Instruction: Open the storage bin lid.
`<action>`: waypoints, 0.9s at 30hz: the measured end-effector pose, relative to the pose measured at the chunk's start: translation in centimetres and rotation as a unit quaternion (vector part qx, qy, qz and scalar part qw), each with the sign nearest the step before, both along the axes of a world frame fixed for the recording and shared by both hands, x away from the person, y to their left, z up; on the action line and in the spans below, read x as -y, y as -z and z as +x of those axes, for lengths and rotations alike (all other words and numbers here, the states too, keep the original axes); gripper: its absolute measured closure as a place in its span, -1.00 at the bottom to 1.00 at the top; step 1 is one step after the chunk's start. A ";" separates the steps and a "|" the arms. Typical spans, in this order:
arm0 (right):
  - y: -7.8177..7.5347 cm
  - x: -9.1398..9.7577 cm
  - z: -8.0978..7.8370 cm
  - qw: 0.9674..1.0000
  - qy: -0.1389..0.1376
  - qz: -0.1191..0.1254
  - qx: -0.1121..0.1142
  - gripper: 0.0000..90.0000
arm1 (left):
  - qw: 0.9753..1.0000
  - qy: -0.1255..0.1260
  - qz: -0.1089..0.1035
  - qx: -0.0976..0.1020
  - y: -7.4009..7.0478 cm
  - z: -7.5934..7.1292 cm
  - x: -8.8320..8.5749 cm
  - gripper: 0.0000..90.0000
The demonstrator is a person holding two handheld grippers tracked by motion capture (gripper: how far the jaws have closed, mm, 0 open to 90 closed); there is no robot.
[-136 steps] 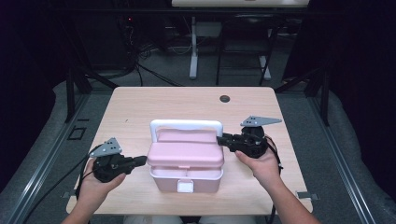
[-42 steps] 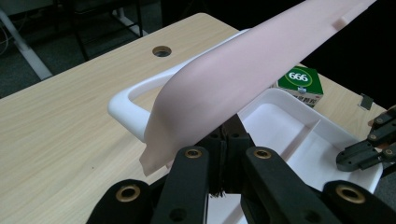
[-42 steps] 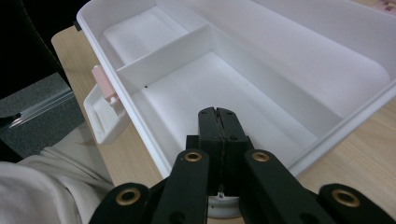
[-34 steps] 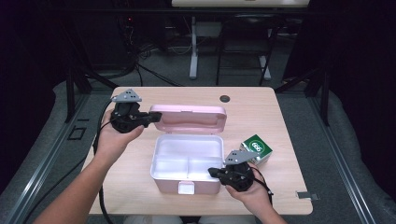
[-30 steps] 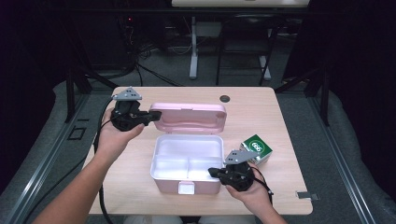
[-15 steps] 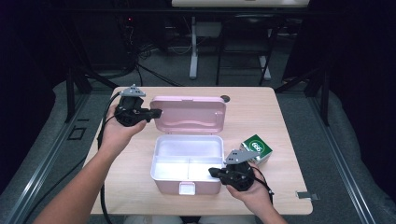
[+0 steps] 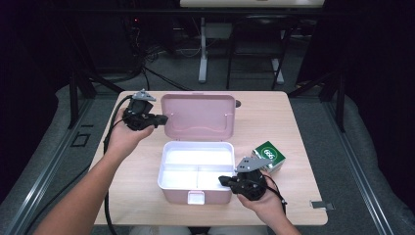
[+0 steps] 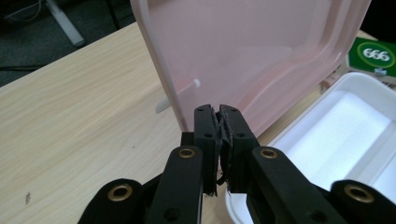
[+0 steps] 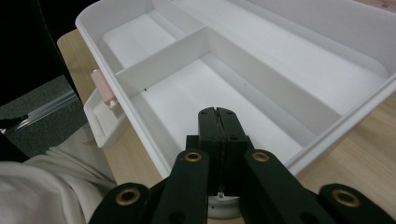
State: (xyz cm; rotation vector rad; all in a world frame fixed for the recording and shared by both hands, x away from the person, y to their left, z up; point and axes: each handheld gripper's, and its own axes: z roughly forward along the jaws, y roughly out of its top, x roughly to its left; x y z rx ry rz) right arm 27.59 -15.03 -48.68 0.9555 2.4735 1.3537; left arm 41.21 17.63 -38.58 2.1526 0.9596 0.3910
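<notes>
Pink lunch box (image 7: 195, 178) sits open near the front edge of the tabletop (image 7: 303, 122), white two-compartment tray exposed, both compartments empty. Its pink lid (image 7: 198, 116) stands raised behind the base, tilted back, inner face toward the person. Left tongs (image 7: 161, 119) are at the lid's left edge; in the left gripper view the left tongs (image 8: 219, 109) show only a thin slit between the pads, tips right at the lid (image 8: 252, 51) rim. The jaws have just been opening a little, and nothing looks clamped between them, so this reads as letting go of the lid after swinging it up. Right tongs (image 7: 222, 180) are fully closed with nothing in them, resting against the box's right side; the right gripper view has the right tongs (image 9: 218, 113) tips poking over the tray wall (image 9: 336, 126), likely bracing the base. A green carton marked 666 (image 7: 268, 155) lies on the tabletop just right of the box, close behind the right hand. Step in hand: finishing the lid opening. Likely next: left pulls clear without nudging the lid forward, right opens wide and turns back to the carton to load it. Risk: lid may drop shut if not past its balance point.
</notes>
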 end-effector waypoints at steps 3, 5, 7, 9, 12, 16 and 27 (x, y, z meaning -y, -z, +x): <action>0.0 0.0 0.0 1.000 0.000 0.000 0.000 1.00 | 1.000 0.000 0.013 -0.002 0.2 0.1 -0.1 0.90; 0.0 0.0 0.0 1.000 0.001 0.000 -0.001 1.00 | 1.000 0.003 0.017 -0.005 0.3 0.1 -0.1 0.89; 0.0 0.0 0.0 1.000 0.001 0.001 -0.001 1.00 | 1.000 0.004 0.023 -0.005 0.4 0.1 -0.1 0.88; 0.0 0.0 0.0 1.000 0.001 0.001 -0.002 1.00 | 0.999 0.005 0.030 -0.008 0.5 0.1 0.0 0.86; 0.0 0.0 0.0 1.000 0.001 0.001 0.002 1.00 | 0.999 0.009 0.038 -0.011 0.6 0.1 -0.1 0.83; 0.0 0.1 0.0 1.000 0.000 0.003 -0.002 1.00 | 0.998 0.016 0.055 -0.011 0.6 0.0 -0.1 0.74; 0.0 0.0 0.0 1.000 0.002 0.002 0.002 1.00 | 0.985 0.106 0.138 -0.014 -0.6 -1.2 0.8 0.52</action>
